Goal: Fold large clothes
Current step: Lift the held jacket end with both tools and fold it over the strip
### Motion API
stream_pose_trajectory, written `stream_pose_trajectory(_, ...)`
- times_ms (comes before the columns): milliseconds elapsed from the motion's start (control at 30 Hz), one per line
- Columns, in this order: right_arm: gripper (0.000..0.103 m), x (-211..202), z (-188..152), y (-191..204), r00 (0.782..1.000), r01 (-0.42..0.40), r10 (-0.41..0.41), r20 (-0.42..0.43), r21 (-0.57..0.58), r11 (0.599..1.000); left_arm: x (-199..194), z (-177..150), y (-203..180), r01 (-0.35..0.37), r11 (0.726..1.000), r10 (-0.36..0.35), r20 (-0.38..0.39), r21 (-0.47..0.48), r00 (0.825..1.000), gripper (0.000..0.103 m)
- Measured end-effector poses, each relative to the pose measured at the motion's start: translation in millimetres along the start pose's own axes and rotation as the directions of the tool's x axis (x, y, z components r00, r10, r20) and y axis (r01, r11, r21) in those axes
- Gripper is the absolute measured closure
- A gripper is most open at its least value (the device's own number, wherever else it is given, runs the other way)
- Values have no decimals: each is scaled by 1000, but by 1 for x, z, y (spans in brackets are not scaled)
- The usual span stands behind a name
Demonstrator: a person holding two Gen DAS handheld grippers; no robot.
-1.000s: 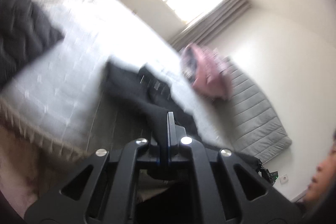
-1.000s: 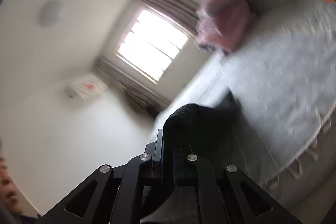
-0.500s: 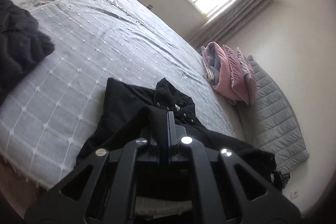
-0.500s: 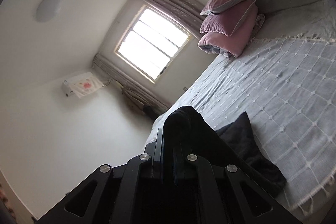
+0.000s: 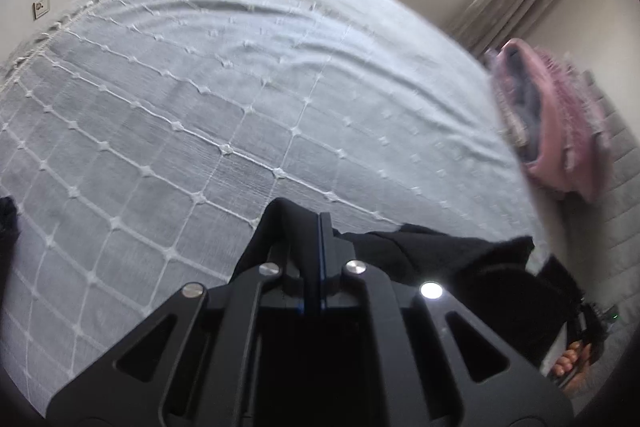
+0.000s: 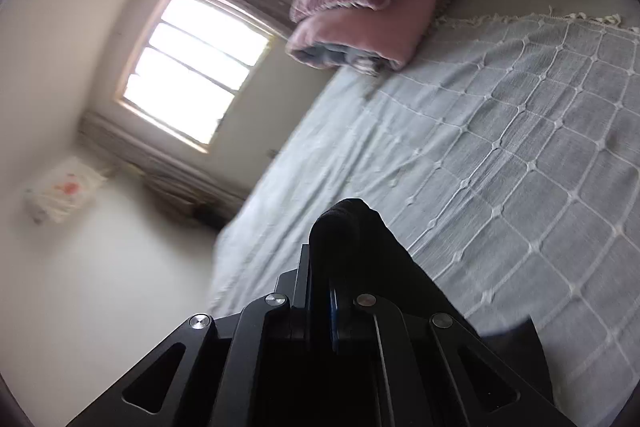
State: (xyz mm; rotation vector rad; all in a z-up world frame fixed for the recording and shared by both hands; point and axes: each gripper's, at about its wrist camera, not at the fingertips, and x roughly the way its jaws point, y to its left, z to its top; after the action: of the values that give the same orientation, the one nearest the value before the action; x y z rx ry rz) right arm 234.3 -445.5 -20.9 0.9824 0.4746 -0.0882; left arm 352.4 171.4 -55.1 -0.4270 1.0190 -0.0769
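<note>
A large black garment hangs between my two grippers above a bed. My left gripper is shut on one edge of it; the cloth drapes off to the right and down. My right gripper is shut on another bunched edge of the black garment, which wraps over the fingertips and falls to the lower right. Most of the garment is hidden below both cameras.
The bed has a grey-blue grid-pattern bedspread with a fringed edge, also seen in the right wrist view. Pink pillows are stacked by a grey headboard. A window is behind. A person's foot is at lower right.
Both grippers have moved forward and lower over the bed with the garment. The garment that lay spread on the bedspread is now lifted and mostly out of view.
</note>
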Motion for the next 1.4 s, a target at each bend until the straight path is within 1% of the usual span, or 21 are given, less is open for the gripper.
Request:
stream_pose_trajectory(100, 96, 68, 0, -25, 989, 141, -141, -42, -4, 990, 72, 0, 11, -41, 999, 37, -130, -27, 991, 91)
stream_pose_trajectory(200, 83, 120, -16, -72, 948, 290, -278, -155, 59, 955, 110, -10, 47, 0, 983, -45, -247, -181, 968, 91)
stream_pose_trajectory(267, 81, 133, -24, -99, 930, 318, -281, -238, 134, 939, 101, -9, 64, 95, 961, -156, -227, -260, 961, 88)
stream_pose_trajectory(333, 77, 128, -20, -112, 936, 286, -230, -267, 196, 938, 79, 0, 72, 174, 944, -235, -202, -280, 951, 83)
stream_pose_trajectory(367, 69, 124, -16, -113, 937, 275, -215, -274, 204, 939, 66, 5, 74, 198, 940, -256, -188, -278, 948, 80)
stream_pose_trajectory(400, 52, 115, -10, -111, 940, 264, -203, -276, 207, 942, 54, 8, 76, 215, 938, -266, -167, -271, 949, 69)
stream_pose_trajectory(433, 43, 107, -4, -107, 945, 250, -193, -265, 201, 947, 37, 12, 77, 229, 940, -268, -129, -254, 955, 51)
stream_pose_trajectory(467, 30, 96, 3, -101, 954, 224, -179, -242, 174, 959, 20, 14, 79, 227, 947, -250, -80, -227, 965, 40)
stream_pose_trajectory(500, 25, 86, 8, -93, 957, 212, -181, -226, 123, 969, 3, 17, 81, 214, 958, -223, -27, -192, 974, 28)
stream_pose_trajectory(567, 23, 73, 12, -79, 951, 234, -231, -205, -10, 972, -12, 17, 87, 191, 971, -187, 36, -146, 982, 26)
stream_pose_trajectory(667, 23, 76, 2, -68, 917, 291, -333, -219, -204, 935, 17, 10, 86, 133, 987, -140, -75, -92, 987, 26)
stream_pose_trajectory(767, 23, 100, -19, -73, 872, 321, -413, -264, -330, 888, 49, -7, 79, 35, 999, -39, -137, -31, 990, 27)
stream_pose_trajectory(800, 23, 111, -26, -78, 850, 353, -458, -262, -361, 863, 60, -11, 74, 13, 1000, -15, -150, -15, 989, 34)
stream_pose_trajectory(867, 29, 128, -35, -89, 821, 379, -500, -275, -392, 838, 79, -20, 66, -1, 1000, 6, -176, 28, 984, 71)
stream_pose_trajectory(900, 50, 136, -40, -93, 816, 372, -501, -289, -401, 837, 88, -24, 59, -11, 997, 24, -195, 71, 981, 95)
stream_pose_trajectory(933, 67, 140, -44, -92, 818, 359, -497, -290, -417, 835, 92, -27, 53, -45, 992, 65, -183, 114, 981, 95)
stream_pose_trajectory(967, 91, 142, -47, -89, 826, 347, -490, -279, -433, 832, 91, -29, 48, -71, 987, 94, -160, 144, 983, 96)
stream_pose_trajectory(1100, 97, 142, -48, -70, 832, 371, -519, -195, -500, 783, 74, -20, 44, -107, 984, 117, -60, 143, 991, 98)
stream_pose_trajectory(1200, 98, 132, -40, -50, 861, 379, -495, -117, -500, 779, 58, -7, 49, -79, 993, 80, -6, 90, 997, 98)
stream_pose_trajectory(1267, 98, 124, -36, -39, 879, 380, -472, -69, -496, 781, 62, -7, 44, -111, 988, 110, 10, 106, 994, 98)
stream_pose_trajectory(1400, 98, 136, -33, -36, 865, 422, -501, -27, -500, 756, 97, -20, 55, -177, 978, 180, -13, 113, 984, 97)
